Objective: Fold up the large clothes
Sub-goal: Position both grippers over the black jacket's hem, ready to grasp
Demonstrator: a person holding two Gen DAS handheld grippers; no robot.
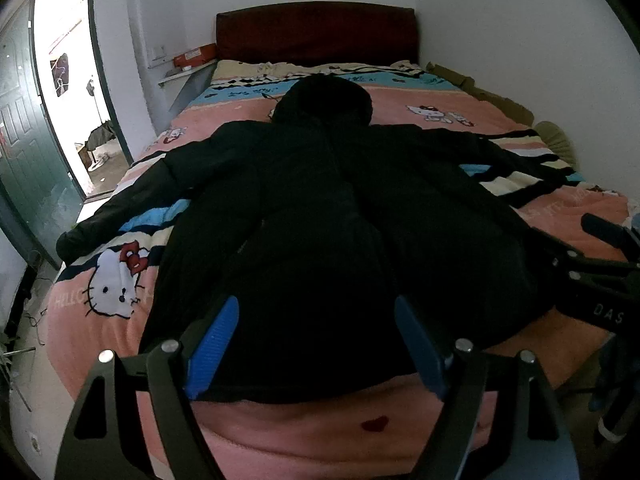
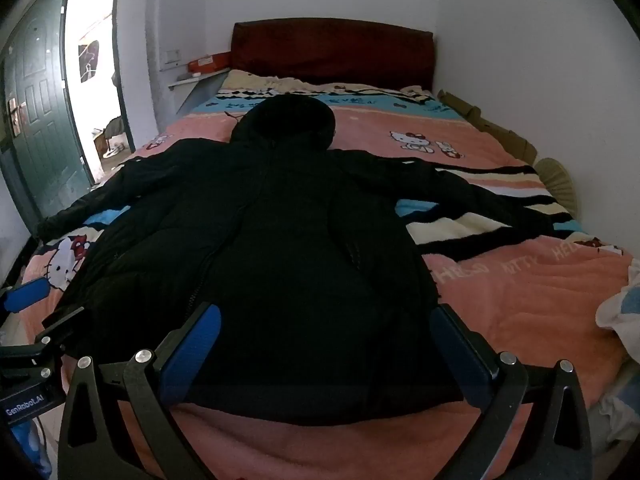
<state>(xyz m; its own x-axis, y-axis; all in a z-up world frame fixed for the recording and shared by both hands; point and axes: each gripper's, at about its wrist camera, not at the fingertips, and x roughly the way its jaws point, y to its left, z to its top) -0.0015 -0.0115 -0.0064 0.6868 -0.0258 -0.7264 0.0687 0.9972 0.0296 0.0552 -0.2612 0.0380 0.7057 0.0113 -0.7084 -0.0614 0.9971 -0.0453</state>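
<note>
- A black hooded coat (image 1: 320, 208) lies spread flat on the bed (image 1: 500, 120), hood toward the dark red headboard (image 1: 316, 32) and both sleeves stretched out sideways, a layout that suits folding.
- The left gripper (image 1: 316, 344) hovers over the near hem toward the coat's left side, its blue-padded jaws wide apart and holding nothing.
- The right gripper (image 2: 326, 352) hovers over the hem further to the right, jaws at their widest and also empty; cloth shows between the pads, but they do not press it.
- Both point down at the hem, probably so each can pinch one lower corner.
- No fold has been made yet, as far as the coat's flat spread shows.
- A green door (image 2: 36, 128) stands open on the left.
</note>
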